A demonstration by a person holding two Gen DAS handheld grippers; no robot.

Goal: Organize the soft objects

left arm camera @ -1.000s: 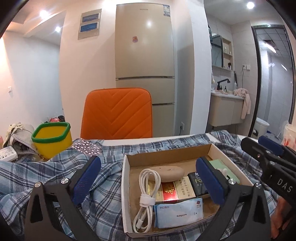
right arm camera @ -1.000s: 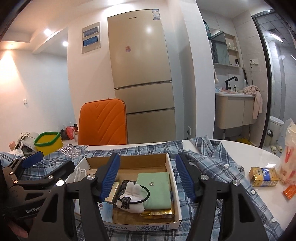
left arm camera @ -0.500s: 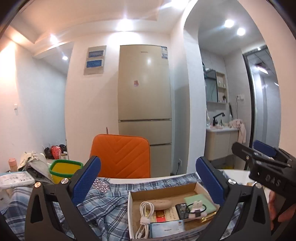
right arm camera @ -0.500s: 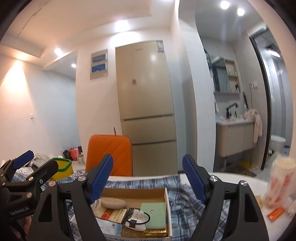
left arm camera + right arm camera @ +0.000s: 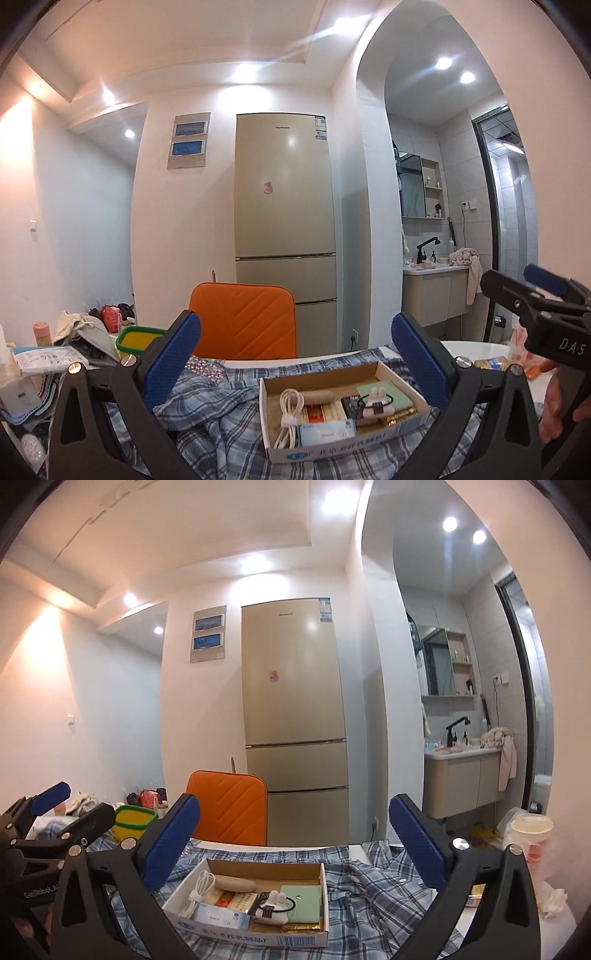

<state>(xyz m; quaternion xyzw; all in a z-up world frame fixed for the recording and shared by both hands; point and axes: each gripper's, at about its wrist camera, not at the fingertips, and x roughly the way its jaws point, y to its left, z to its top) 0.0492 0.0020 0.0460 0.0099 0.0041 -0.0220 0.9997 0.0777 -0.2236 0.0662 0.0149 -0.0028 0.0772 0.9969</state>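
Observation:
A blue plaid shirt [image 5: 221, 417] lies crumpled over the table, and an open cardboard box [image 5: 332, 446] sits on it. The box holds a white cable [image 5: 290, 410], a tissue pack [image 5: 325, 432], a green pouch [image 5: 391, 391] and a white plush hair tie [image 5: 375, 400]. My left gripper [image 5: 295, 332] is open, level and raised, nearer than the box, with nothing between its blue pads. My right gripper [image 5: 294, 808] hangs level at about the same height. Its jaws are opening wide and hold nothing. The shirt [image 5: 369, 886] spreads right of the box [image 5: 258, 936].
An orange chair [image 5: 243, 321] stands behind the table, in front of a tall fridge [image 5: 284, 221]. A yellow bin with a green rim [image 5: 138, 338] and piled clutter sit at the left. A cup in a plastic bag [image 5: 532, 834] stands at the right.
Both grippers rose and drew back, so the box and shirt now sit lower and smaller in both views. The right jaws spread much wider. The left jaws kept their width.

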